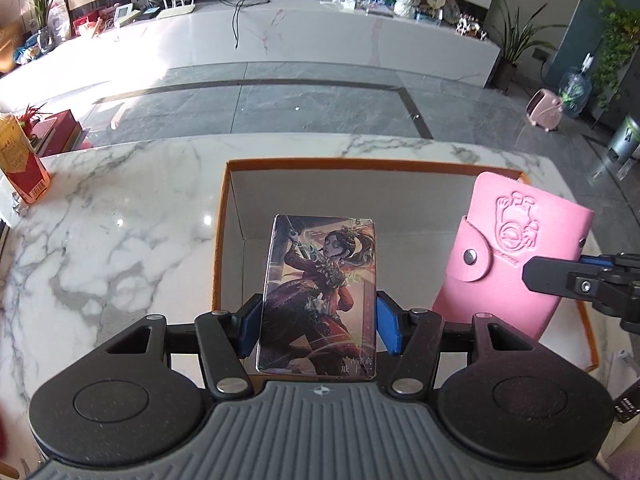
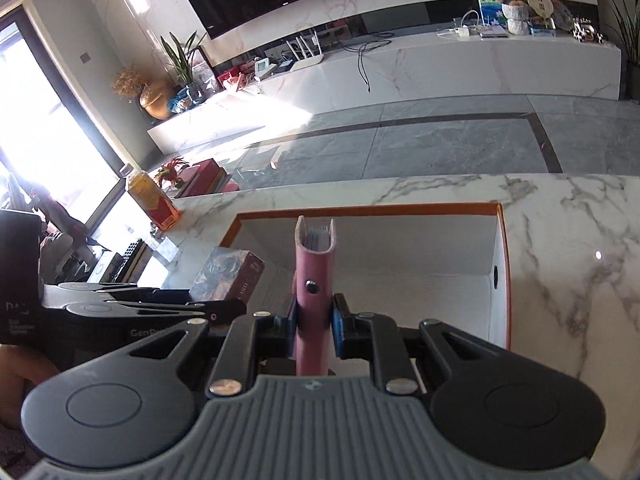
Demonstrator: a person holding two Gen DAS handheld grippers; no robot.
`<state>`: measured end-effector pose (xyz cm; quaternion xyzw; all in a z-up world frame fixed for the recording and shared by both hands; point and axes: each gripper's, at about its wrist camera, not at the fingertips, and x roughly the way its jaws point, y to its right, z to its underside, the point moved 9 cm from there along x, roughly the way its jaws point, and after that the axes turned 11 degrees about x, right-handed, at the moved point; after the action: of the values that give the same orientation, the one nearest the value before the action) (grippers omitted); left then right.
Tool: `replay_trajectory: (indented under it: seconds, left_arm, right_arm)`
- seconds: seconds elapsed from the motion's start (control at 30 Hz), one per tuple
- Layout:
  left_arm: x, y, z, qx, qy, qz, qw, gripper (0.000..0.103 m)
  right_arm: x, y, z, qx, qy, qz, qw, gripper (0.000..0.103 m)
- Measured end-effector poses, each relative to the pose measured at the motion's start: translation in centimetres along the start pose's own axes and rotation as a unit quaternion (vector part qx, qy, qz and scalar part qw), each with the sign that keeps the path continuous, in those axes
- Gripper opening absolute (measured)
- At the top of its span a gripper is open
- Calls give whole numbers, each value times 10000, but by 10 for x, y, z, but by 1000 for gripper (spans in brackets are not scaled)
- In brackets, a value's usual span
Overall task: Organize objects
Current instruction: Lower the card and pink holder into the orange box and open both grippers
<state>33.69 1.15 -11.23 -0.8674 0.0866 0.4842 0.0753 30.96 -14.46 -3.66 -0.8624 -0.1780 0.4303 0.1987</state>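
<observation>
The left wrist view shows the face of the card deck [image 1: 318,300]: a glossy printed figure in dark red with a long ponytail, white characters at the lower corner. The left gripper [image 1: 318,322] pinches it by its two long sides, blue pads pressed against them, holding it upright over the orange-rimmed box [image 1: 360,167]. To its right the pink card holder [image 1: 508,256] appears broadside, with an embossed cartoon figure and a snap-buttoned flap; the right gripper grips its lower edge.

The right wrist view shows the same holder edge-on [image 2: 314,300]: a narrow pink spine, open top revealing stacked cards inside, snap button facing the camera. The right gripper [image 2: 314,326] is closed on it from both sides, above the box's white interior [image 2: 440,280]. To its left the deck [image 2: 226,278] shows only a pale, shiny side, with the left gripper beneath it. An orange bottle [image 2: 150,200] stands on the marble table [image 2: 568,240] further left.
</observation>
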Motion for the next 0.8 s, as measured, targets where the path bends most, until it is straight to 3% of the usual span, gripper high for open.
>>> replay_trajectory:
  seconds: [0.1, 0.33, 0.5, 0.8]
  left_arm:
    - [19, 6, 0, 460, -176, -525, 9974, 67]
    - [49, 22, 9, 1420, -605, -1478, 9769, 67]
    - [55, 27, 14, 1582, -799, -1617, 9708, 68]
    - [55, 34, 17, 1687, -1069, -1221, 9722, 70]
  right_arm:
    - [18, 12, -1, 125, -91, 56, 9999, 19]
    - [44, 26, -3, 195, -240, 25, 9995, 19]
    - [51, 29, -1, 129, -298, -15, 9995, 19]
    - [67, 32, 3, 118, -543, 121, 9984, 19]
